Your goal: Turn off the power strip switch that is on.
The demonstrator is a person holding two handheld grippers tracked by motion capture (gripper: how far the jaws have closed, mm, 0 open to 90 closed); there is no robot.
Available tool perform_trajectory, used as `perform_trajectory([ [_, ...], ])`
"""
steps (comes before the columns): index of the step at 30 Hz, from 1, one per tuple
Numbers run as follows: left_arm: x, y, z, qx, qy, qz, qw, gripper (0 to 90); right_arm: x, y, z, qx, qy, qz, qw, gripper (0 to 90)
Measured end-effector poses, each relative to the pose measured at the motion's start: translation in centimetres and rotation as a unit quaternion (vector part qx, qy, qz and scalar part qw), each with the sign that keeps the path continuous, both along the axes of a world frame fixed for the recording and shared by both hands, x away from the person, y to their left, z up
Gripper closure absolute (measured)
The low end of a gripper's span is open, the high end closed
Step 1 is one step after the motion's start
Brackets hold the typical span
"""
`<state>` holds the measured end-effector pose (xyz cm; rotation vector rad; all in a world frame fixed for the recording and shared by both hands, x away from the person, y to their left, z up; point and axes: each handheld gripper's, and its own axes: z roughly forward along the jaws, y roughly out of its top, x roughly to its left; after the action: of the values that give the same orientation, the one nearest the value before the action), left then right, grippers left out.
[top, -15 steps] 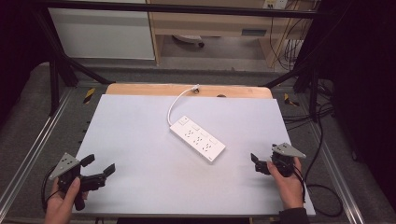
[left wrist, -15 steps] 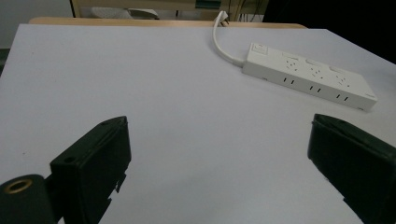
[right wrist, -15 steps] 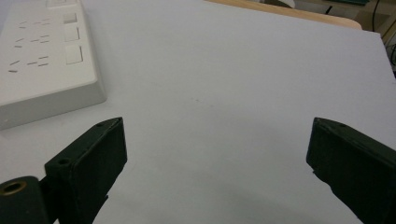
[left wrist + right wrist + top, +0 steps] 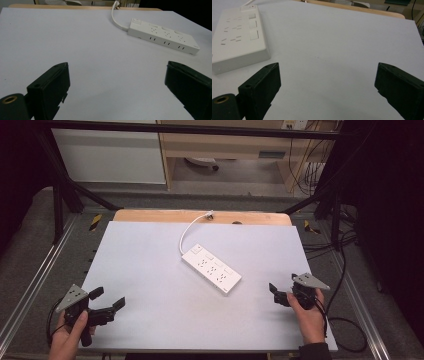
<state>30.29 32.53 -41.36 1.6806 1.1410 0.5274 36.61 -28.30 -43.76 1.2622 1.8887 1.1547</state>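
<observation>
Little has been changed since the earlier frame: both tools are found at the same places near the front corners of the bench, and the power strip has not been shifted.

The left tool is held low by a hand at the front left corner, with its jaws spread wide and nothing gripped between them. In the left gripper view the jaws are aimed across bare bench surface toward the power strip, which is seen well apart, up and to the right. The right tool is held by the other hand near the front right edge, its jaws likewise spread and empty. In the right gripper view the end of the power strip is seen just beyond the left jaw, near but not touched.

The power strip is laid flat and diagonally at about the middle of the bench, sockets facing up. Its white cord is curved away to the far edge, where the plug is rested on the wooden strip.

The symmetrical, low and open hold of both tools is judged to be a ready stance, so that the strip can be approached from either side. The right tool is placed nearer to it, so the first reach is more likely to be made from there.
</observation>
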Motion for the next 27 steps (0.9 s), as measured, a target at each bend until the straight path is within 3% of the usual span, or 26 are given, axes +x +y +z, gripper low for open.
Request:
perform_trajectory([
  [13, -0.1, 0.1, 0.1, -0.003, -0.005, 0.0, 1.0, 5.9, -0.2, 0.6, 0.8, 0.012, -0.027, 0.018, 0.9994, 6.1],
  [22, -0.1, 0.2, 0.1, -0.002, -0.007, 0.0, 1.0, 5.9, -0.3, 1.3, 1.4, 0.007, -0.023, 0.028, 0.9993, 5.6],
  [27, -0.1, 0.1, 0.1, 0.001, -0.006, 0.001, 1.0, 5.9, -0.4, 1.4, 1.8, 0.023, -0.019, 0.035, 0.9989, 3.4],
])
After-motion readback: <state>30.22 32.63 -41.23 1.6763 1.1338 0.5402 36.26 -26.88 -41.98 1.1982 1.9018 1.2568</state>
